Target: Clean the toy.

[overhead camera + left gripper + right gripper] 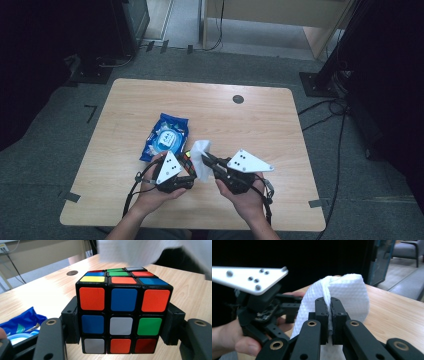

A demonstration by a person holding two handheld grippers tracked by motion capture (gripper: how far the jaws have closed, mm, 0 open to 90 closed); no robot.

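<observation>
A light wooden table (260, 120) stands on grey carpet (60, 150) in a dim room, dark stands (320, 80) and cables (325, 117) around it, a pale wooden desk (280, 15) beyond.

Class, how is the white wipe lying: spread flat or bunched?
Bunched: the white wipe hangs folded, pinched in the right gripper.

wipe pack (164, 136) behind cube (188, 157) (wipe (201, 156) on its right).
</observation>
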